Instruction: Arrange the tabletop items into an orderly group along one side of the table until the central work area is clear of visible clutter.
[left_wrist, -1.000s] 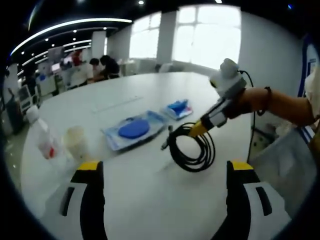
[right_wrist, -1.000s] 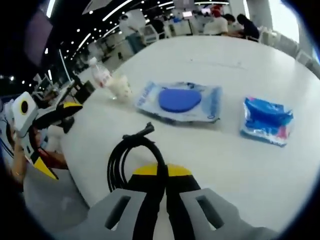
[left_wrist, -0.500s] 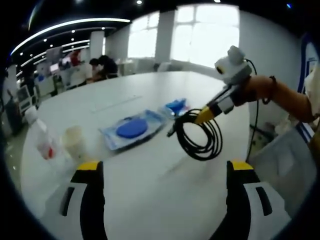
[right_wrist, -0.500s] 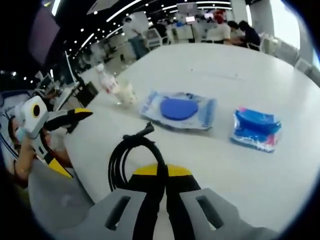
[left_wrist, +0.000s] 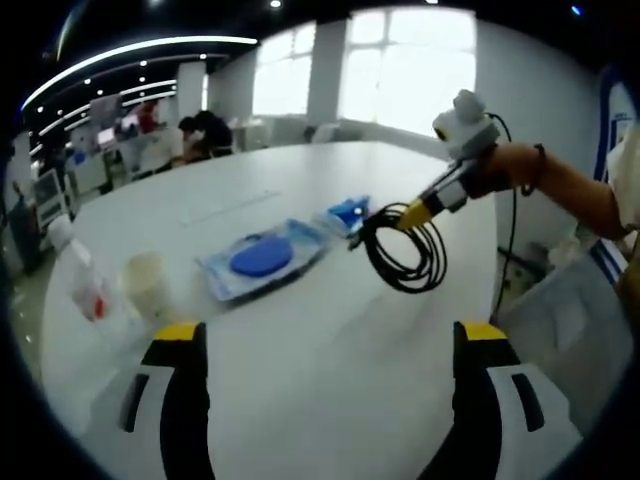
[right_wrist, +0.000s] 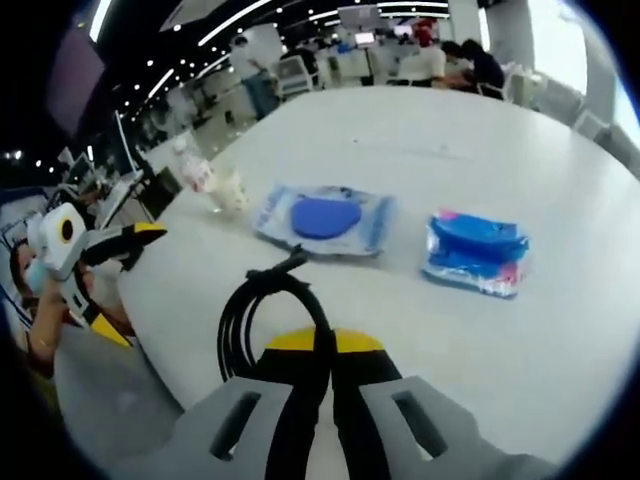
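White table (left_wrist: 330, 360) carries bottle (left_wrist: 82, 275), cup (left_wrist: 148, 283), blue-disc packet (left_wrist: 268, 258), blue pouch (right_wrist: 474, 253).

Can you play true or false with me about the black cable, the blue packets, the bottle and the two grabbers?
1. The right gripper is shut on the coiled black cable. True.
2. The cable is lying flat on the white table. False: the left gripper view shows it hanging in the air, held up above the table.
3. The left gripper is holding the plastic bottle. False: its jaws are wide apart with nothing between them, and the bottle stands apart on the table.
4. A cloudy cup stands right next to the bottle. True.
5. The packet with the blue disc is stacked on the blue wrapped packet. False: they lie side by side on the table with a gap between them.
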